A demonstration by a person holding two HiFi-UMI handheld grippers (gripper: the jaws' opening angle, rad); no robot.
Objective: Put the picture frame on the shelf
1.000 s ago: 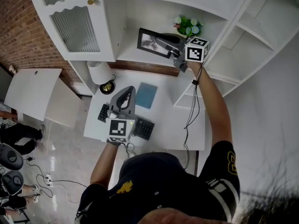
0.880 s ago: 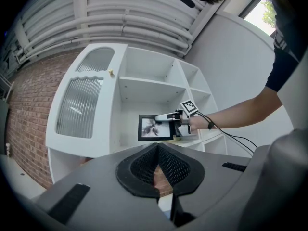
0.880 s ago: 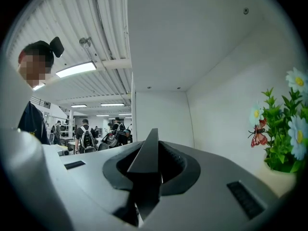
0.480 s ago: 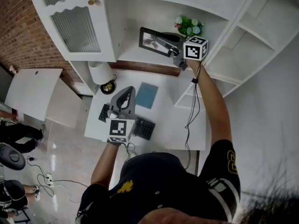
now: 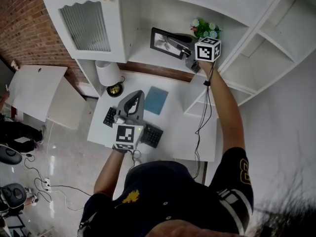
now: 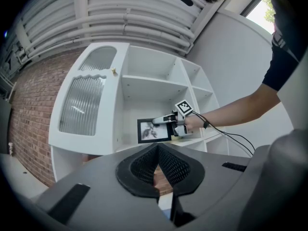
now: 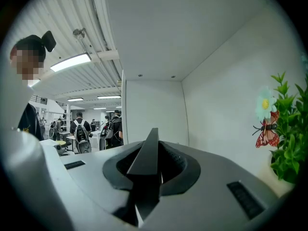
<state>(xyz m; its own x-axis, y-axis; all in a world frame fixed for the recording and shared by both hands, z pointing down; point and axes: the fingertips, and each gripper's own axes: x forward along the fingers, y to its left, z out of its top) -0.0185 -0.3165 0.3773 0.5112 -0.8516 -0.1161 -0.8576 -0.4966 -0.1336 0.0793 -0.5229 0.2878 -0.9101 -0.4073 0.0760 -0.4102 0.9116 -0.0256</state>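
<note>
Though edge-on elsewhere, picture frame [image 6: 149, 131] face-on

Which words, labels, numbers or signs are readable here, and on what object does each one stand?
No text is readable with certainty.
White marker cubes on left gripper and right gripper: black square patterns, no letters.
Black shirt sleeve: pale print, cut off, unreadable.
Black keyboard: key legends too small.
</note>
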